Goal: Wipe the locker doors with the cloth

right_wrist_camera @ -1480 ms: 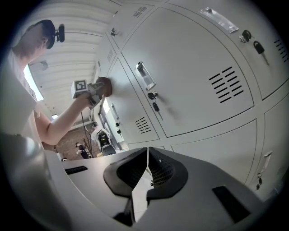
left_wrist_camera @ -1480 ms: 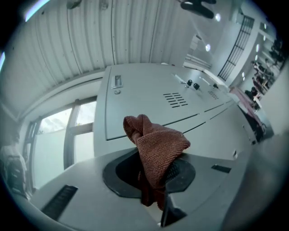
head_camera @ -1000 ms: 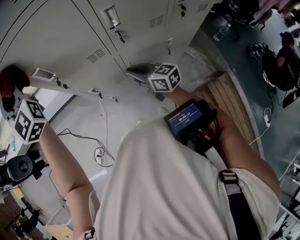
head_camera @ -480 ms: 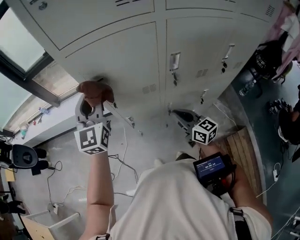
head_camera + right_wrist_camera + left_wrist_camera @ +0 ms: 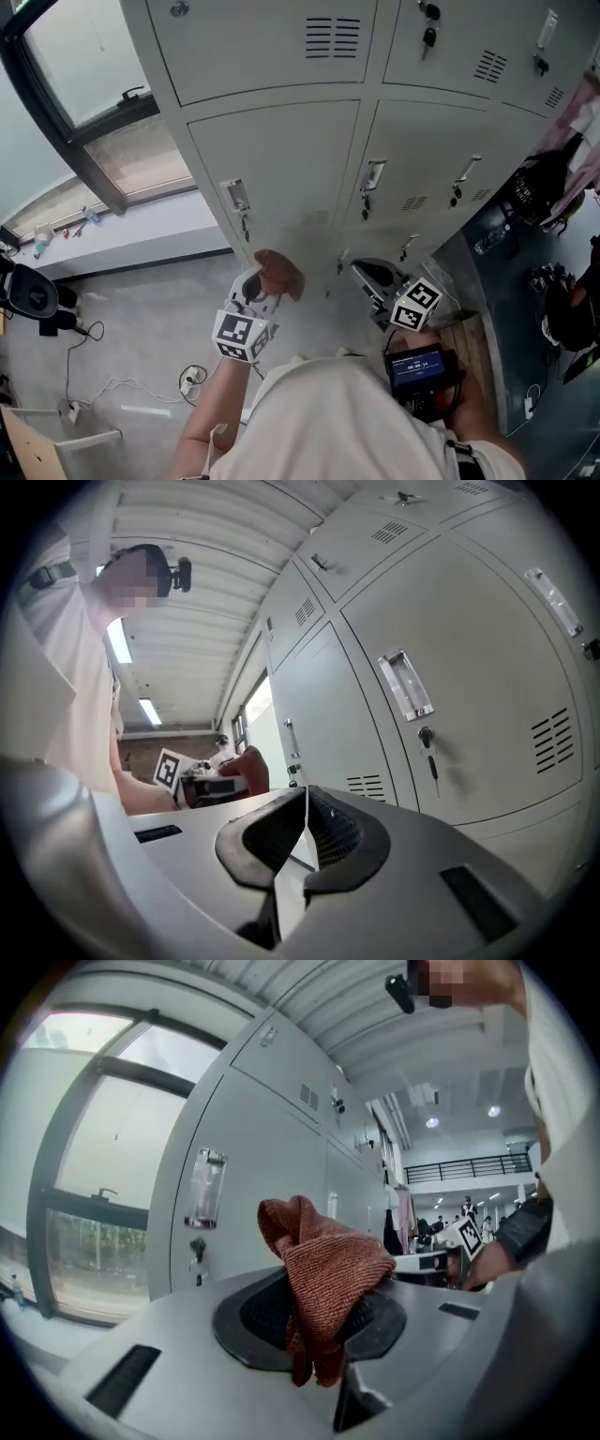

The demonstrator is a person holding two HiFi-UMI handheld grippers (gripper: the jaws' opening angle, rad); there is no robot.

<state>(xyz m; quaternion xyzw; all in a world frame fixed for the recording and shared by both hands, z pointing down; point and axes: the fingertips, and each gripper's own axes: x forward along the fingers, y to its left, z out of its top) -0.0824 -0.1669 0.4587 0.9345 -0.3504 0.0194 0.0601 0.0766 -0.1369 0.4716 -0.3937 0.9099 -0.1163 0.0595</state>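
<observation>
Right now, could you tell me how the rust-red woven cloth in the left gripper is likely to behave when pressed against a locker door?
Probably floppy: the rust-red woven cloth bunches and droops over the left gripper, whose jaws pinch it. It looks light, and its coarse weave would likely drag slightly on the smooth grey metal locker door.

Cloth (image 5: 323,1274) covers left claw (image 5: 319,1314) tips; lockers (image 5: 281,56) cropped at top.

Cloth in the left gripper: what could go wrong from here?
1. The cloth is a bunched wad pinched by the left gripper, with much of it loose above the fingers; dragging it over a locker door might pull it out.
2. A key hangs under the handle; loose folds could snag there.
</observation>
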